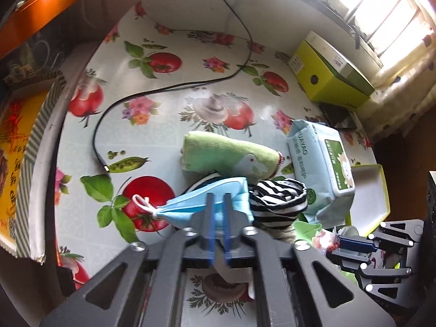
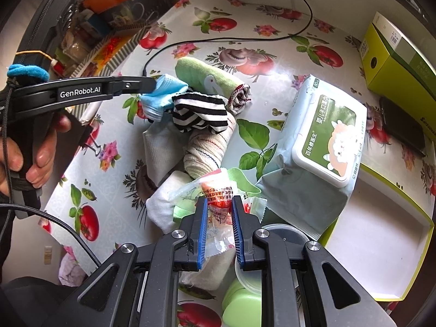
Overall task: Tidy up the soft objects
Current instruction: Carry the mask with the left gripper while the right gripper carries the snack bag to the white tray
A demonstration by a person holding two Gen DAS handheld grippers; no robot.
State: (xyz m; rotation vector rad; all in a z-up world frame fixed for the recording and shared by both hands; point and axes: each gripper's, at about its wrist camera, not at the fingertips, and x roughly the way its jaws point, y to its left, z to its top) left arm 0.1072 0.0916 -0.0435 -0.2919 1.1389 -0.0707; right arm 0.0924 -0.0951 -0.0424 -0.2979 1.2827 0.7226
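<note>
My left gripper [image 1: 219,201] had its blue pads narrowly parted with the blue face mask [image 1: 207,204] pinched between them, the mask lifted over the striped cloth [image 1: 275,199]. My right gripper [image 2: 219,218] pressed its pads on a clear wrapped packet [image 2: 218,204] with red print, gripped low above a pile of pale folded cloths [image 2: 169,204]. Beyond lay a rolled green towel [image 2: 209,80], touching the striped cloth. The wet-wipes pack [image 2: 318,141] sat just right of the pile, leaning over the rim of an empty yellow-edged tray [image 2: 381,231] on the flowered tablecloth [image 1: 163,103].
</note>
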